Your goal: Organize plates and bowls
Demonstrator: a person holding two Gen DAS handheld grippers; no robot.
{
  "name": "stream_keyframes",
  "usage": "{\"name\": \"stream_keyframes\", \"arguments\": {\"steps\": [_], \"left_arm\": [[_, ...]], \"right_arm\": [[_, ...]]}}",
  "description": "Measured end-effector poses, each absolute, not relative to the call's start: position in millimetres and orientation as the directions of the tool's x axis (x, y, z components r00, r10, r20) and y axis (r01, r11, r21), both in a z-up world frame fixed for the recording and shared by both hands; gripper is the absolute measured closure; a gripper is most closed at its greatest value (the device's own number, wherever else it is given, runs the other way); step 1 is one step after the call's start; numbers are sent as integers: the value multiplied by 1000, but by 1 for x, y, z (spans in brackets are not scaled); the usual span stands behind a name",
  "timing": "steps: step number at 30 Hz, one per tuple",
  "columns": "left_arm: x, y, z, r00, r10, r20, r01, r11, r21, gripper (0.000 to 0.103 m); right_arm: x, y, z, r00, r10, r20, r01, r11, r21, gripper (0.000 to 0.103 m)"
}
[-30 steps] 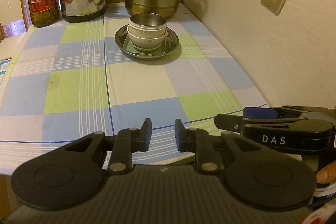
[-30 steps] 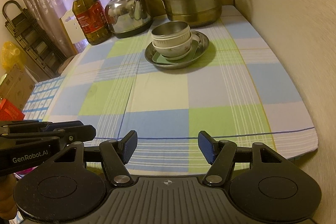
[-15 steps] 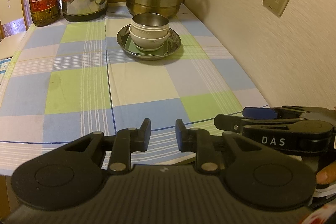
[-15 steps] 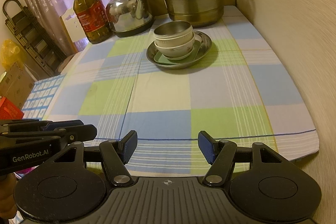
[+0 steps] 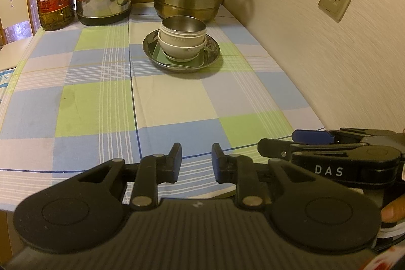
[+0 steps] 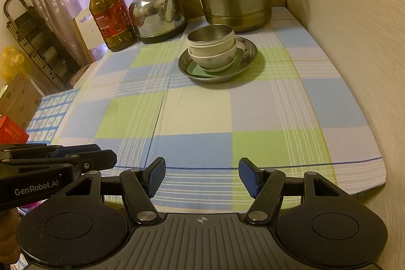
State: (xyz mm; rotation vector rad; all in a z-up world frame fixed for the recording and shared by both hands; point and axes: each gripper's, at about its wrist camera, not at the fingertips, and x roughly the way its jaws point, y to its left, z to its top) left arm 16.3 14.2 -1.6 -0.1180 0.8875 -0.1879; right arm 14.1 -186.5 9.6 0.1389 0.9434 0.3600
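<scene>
- Left wrist view: left tool (image 5: 196,160) narrowly parted, empty; round steel plate (image 5: 152,48) carries upright stacked bowls (image 5: 182,41).
- Right tool (image 6: 202,177) wide apart, empty, over checked cloth counter (image 6: 197,113).

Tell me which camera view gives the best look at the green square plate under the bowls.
The right wrist view. There the green square plate shows a rounded corner and two raised edges beside the stacked bowls, inside the metal dish. The left wrist view shows it farther off: only flat slivers around the bowl base.
</scene>
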Motion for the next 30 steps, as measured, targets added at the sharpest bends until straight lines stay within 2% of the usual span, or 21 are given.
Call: {"name": "stream_keyframes", "arguments": {"steps": [30], "left_arm": [[17, 14, -2, 616, -213, -759, 115, 977, -181, 81]], "right_arm": [[14, -184, 9, 531, 361, -767, -242, 932, 271, 39]]}}
